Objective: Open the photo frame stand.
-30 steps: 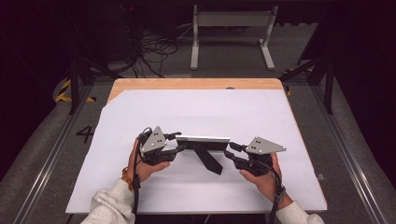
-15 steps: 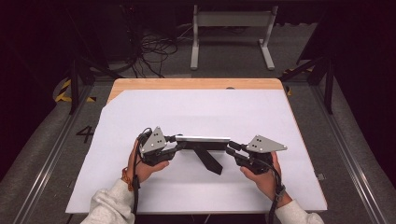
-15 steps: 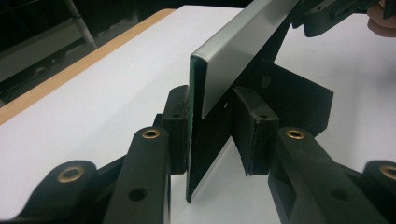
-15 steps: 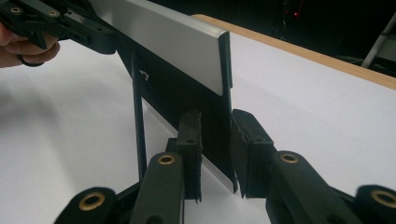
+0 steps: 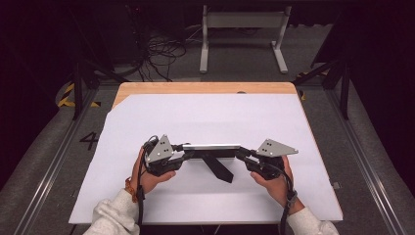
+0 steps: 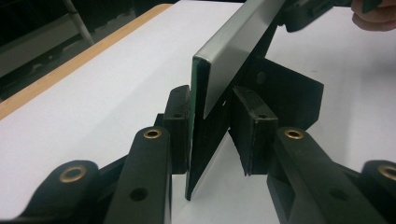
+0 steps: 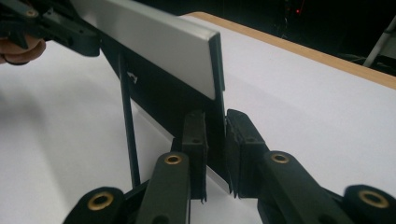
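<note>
A flat grey panel [image 5: 211,147] with a black prop [image 5: 219,167] behind it stands on edge near the middle of the white sheet [image 5: 205,117] that covers the tabletop [image 5: 205,88]. It runs crosswise between the 2 hands in the high view.

The left gripper [image 5: 179,151] is at the panel's left end. In the left gripper view, the panel [image 6: 233,51] runs away from the camera between the 2 jaws. The left pad [image 6: 177,126] lies against the panel's glassy edge, and the right pad [image 6: 252,130] sits just beside its back. The jaws have just been closing, with the panel between them. Whether both pads press cannot be told for sure, though the grip looks near complete.

The right gripper [image 5: 243,155] is at the panel's right end. In the right gripper view, the panel [image 7: 154,42] passes between the jaws, and both pads [image 7: 195,140] pinch its lower edge. These jaws have also just been closing, and they are clenched on the panel.

The prop's foot rests on the sheet, toward the person. The left hand [image 5: 149,178] and right hand [image 5: 274,181] each hold a gripper low over the sheet.
</note>
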`<state>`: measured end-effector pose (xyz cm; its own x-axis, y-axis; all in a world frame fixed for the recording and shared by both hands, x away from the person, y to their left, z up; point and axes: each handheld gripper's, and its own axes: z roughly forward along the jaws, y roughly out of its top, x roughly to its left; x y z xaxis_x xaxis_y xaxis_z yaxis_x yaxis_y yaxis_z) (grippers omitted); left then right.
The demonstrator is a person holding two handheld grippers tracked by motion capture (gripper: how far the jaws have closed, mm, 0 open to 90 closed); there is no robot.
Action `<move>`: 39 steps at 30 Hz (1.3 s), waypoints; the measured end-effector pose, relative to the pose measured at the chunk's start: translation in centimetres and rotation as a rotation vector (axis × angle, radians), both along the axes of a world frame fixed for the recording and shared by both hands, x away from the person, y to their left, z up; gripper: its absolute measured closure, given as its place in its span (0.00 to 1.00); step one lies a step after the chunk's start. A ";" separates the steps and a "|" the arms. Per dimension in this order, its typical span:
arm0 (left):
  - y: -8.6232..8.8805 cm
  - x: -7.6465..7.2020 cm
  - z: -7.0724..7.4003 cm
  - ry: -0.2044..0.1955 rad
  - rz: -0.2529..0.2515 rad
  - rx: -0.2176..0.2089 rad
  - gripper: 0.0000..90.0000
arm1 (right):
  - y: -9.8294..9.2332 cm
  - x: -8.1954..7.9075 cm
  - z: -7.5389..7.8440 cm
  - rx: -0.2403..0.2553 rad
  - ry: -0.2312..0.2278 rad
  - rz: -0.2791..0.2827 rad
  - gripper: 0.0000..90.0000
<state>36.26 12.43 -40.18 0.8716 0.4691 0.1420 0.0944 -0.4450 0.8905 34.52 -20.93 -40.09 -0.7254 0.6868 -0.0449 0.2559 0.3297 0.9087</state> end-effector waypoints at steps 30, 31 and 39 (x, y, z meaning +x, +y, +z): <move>0.1 -1.8 0.0 -0.027 -0.022 0.050 0.78 | 1.1 2.0 -0.5 -0.013 0.008 -0.026 0.86; 0.1 -1.8 0.0 -0.029 -0.025 0.053 0.78 | 1.1 2.1 -0.5 -0.013 0.010 -0.025 0.86; -0.2 -1.9 -0.2 -0.022 -0.030 0.041 0.78 | 1.3 2.5 -0.5 -0.011 0.009 -0.036 0.86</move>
<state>34.40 12.27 -40.40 0.8816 0.4364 0.1797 0.0612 -0.4831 0.8734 37.04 -19.63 -40.59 -0.7004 0.7123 -0.0462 0.2764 0.3304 0.9025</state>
